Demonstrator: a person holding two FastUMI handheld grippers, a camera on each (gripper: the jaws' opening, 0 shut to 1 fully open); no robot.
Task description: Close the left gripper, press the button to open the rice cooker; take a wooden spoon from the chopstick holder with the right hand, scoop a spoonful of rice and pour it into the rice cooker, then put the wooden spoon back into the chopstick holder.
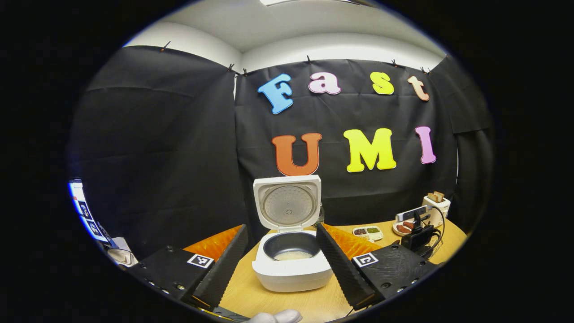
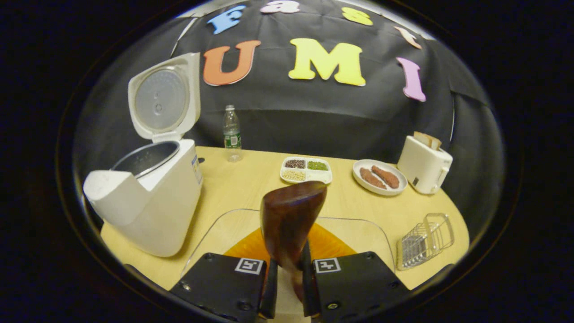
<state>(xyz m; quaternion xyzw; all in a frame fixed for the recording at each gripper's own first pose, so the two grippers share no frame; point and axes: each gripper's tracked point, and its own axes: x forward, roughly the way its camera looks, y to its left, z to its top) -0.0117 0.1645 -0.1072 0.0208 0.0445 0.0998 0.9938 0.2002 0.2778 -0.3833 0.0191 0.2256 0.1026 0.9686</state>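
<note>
The white rice cooker [image 1: 291,269] stands on the wooden table with its lid [image 1: 288,202] swung up, and a little rice lies in the dark inner pot [image 1: 292,246]. My left gripper [image 1: 281,225] is open, its fingers spread on either side of the cooker without touching it. My right gripper [image 2: 289,269] is shut on the handle of a dark wooden spoon [image 2: 291,215], whose bowl points up. I cannot tell whether the spoon holds rice. In the right gripper view the open cooker [image 2: 148,202] sits close on the left. A wire holder [image 2: 423,242] stands at the right.
A water bottle [image 2: 232,132], a divided dish of grains [image 2: 306,169], a plate of sausages [image 2: 379,177] and a toaster with bread [image 2: 423,163] line the back of the table. A clear tray [image 2: 215,229] over an orange patch lies just ahead of my right gripper. A gloved hand [image 1: 274,316] shows at the bottom edge.
</note>
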